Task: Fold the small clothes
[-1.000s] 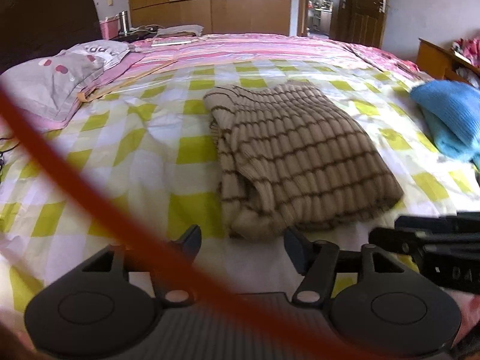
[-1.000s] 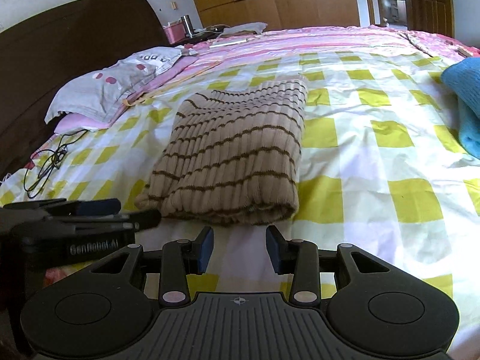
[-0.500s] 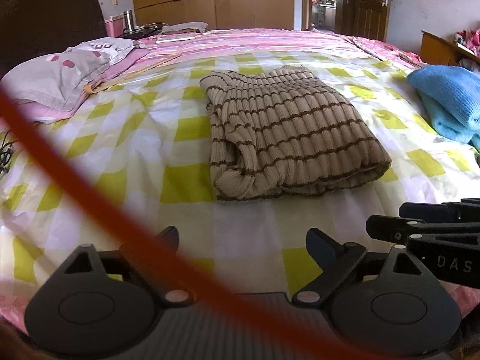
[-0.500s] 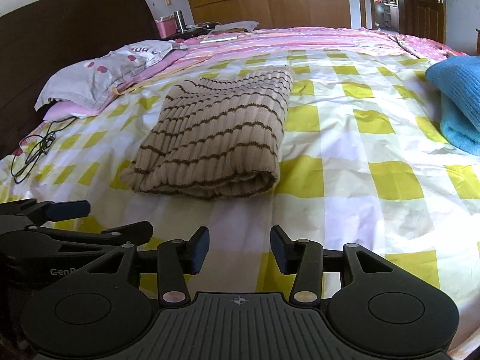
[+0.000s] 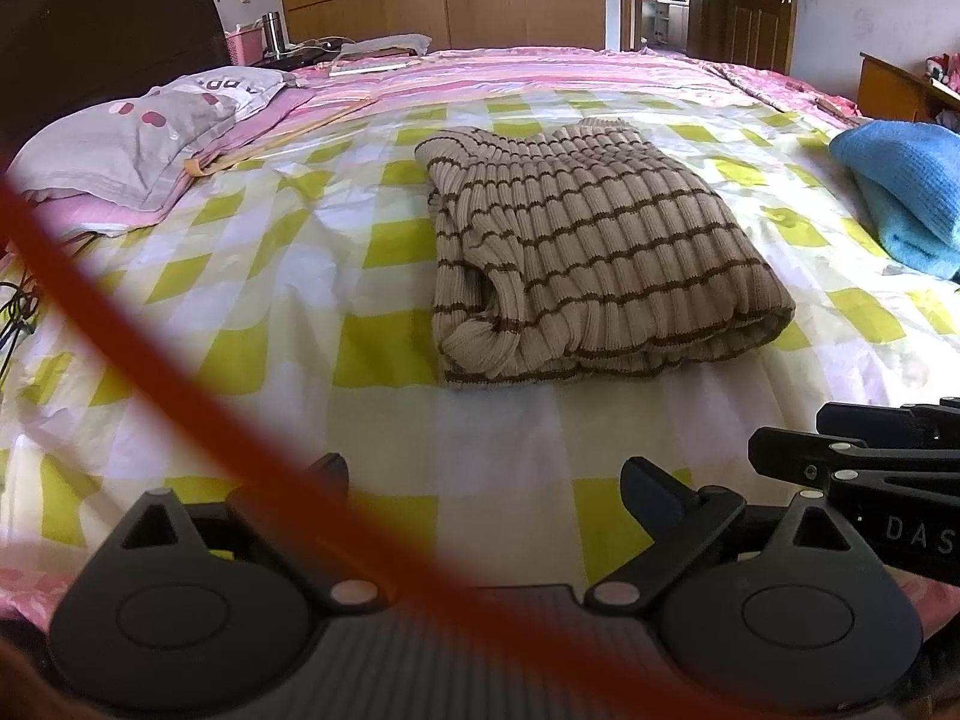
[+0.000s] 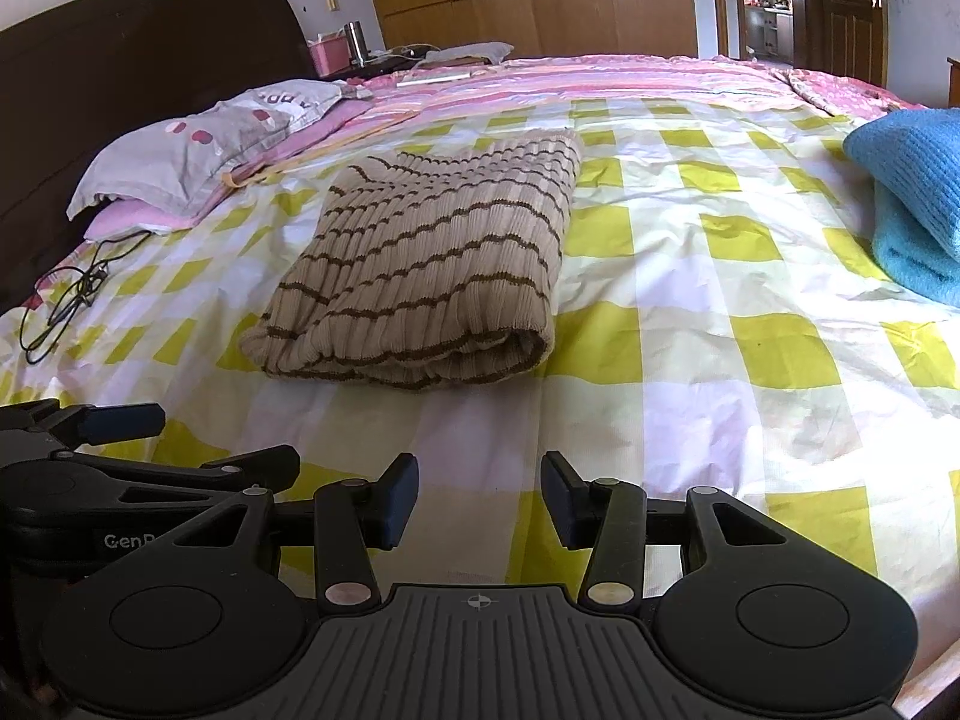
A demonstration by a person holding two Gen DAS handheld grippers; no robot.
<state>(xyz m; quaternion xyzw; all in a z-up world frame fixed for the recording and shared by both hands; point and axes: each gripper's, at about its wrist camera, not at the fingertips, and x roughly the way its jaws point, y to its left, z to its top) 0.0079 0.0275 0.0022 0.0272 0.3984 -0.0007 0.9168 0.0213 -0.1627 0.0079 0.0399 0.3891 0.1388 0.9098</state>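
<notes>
A beige knit top with brown stripes (image 5: pixel 588 264) lies folded into a compact rectangle on the yellow-checked bedsheet (image 5: pixel 288 276); it also shows in the right wrist view (image 6: pixel 432 264). My left gripper (image 5: pixel 486 480) is open and empty, well back from the top's near edge. My right gripper (image 6: pixel 480 495) is open and empty, also back from the top. Each gripper shows at the side of the other's view: the right one (image 5: pixel 870 468) and the left one (image 6: pixel 150 468).
A folded blue knit garment (image 5: pixel 900 192) lies at the right of the bed. A pillow (image 5: pixel 138 132) and a dark headboard (image 6: pixel 120 78) are at the left, with a black cable (image 6: pixel 60 312) near it. A blurred red strap (image 5: pixel 150 372) crosses the left wrist view.
Both grippers have pulled back from the folded top, toward the near edge of the bed. The left gripper's fingers have opened wider. The top has not moved.
</notes>
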